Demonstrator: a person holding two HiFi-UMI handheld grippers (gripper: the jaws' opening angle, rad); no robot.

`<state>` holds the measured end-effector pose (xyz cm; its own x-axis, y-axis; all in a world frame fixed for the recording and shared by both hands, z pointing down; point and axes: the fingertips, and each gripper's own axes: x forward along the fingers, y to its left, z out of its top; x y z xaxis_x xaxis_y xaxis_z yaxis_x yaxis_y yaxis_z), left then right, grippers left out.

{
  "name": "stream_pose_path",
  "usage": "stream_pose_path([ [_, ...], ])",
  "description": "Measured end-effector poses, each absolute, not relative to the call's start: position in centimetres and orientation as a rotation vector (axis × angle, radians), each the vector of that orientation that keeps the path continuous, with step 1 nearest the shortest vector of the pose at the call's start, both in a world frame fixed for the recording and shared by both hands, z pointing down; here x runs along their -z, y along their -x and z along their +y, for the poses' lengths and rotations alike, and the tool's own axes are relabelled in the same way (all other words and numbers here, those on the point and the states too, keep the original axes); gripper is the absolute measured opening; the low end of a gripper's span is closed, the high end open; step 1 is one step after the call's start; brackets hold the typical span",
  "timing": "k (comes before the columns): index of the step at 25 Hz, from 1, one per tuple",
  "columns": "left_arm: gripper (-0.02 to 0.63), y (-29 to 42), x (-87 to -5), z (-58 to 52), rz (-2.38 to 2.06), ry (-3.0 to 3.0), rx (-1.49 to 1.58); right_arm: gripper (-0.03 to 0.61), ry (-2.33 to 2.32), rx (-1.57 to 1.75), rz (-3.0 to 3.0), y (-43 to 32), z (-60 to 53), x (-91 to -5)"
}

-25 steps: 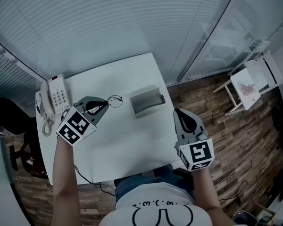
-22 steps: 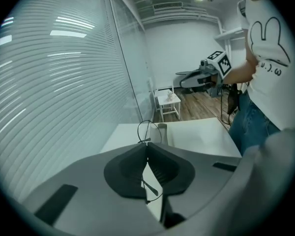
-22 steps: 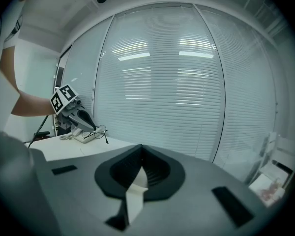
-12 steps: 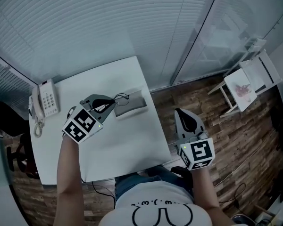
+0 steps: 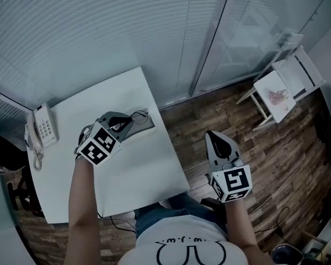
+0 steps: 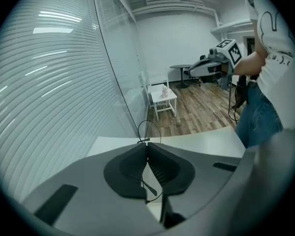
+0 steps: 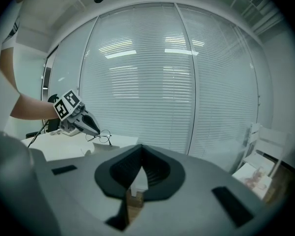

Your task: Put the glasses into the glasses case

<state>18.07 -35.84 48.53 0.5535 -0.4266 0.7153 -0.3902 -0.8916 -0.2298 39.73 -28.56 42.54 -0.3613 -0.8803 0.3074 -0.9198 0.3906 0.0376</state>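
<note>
My left jaws (image 6: 146,144) are clenched on the glasses (image 6: 148,131). A thin temple runs down between the pads and one wire lens ring stands just past the tips. In the head view, the glasses (image 5: 138,115) hang from the left gripper (image 5: 127,121) right above the glasses case (image 5: 145,127), not yet inside it. The case lies open on the white counter (image 5: 138,170), close to the far corner beside the window blinds.

My right gripper (image 5: 217,139) is well apart from all this, out over the wooden floor (image 5: 204,115) past the counter's edge. Its jaws (image 7: 140,151) are pressed together on nothing.

What worries me is the grip. I hold a springy wire frame by one slim part, so it can pivot or slide out if I tip it down too sharply. The loose temple may also catch on the case's rim and leave the glasses propped across the top. The case looks light and nothing steadies it. A push from my left jaws could skid it toward the nearby edge, and my right gripper is too far off to stop it.

A desk phone (image 5: 44,127) lies at the counter's other end, and a small white chair (image 5: 278,87) stands far off on the floor. Neither is in my way.
</note>
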Motion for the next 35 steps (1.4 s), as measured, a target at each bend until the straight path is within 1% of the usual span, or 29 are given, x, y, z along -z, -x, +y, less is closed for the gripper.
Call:
stream_pose_path([
  [12,0.023,-17.5,-57.1,-37.1,0.734,2.779,1.495,0.011,-1.559,-0.294,-2.308,-41.8,-28.4,-46.1],
  [21,0.025,-17.5,-59.9,-36.6,0.695,2.732,1.603,0.011,-1.531,-0.299,-2.306,-40.6,-28.9,-46.3],
  [26,0.034,-17.8,-60.0,-36.4,0.689,2.740,1.608,0.011,-1.527,-0.296,-2.309,-39.4,-28.7,-46.0],
  [29,0.123,-17.6,-59.3,-36.7,0.714,2.700,1.594,0.011,-1.528,-0.291,-2.313,-38.5,-28.3,-45.5],
  [30,0.143,-17.5,-58.9,-36.8,0.733,2.692,1.577,0.011,-1.531,-0.287,-2.316,-38.2,-28.2,-45.3],
  [35,0.153,-16.6,-55.4,-36.1,0.790,2.656,1.451,0.011,-1.572,-0.265,-2.321,-36.4,-27.6,-44.0],
])
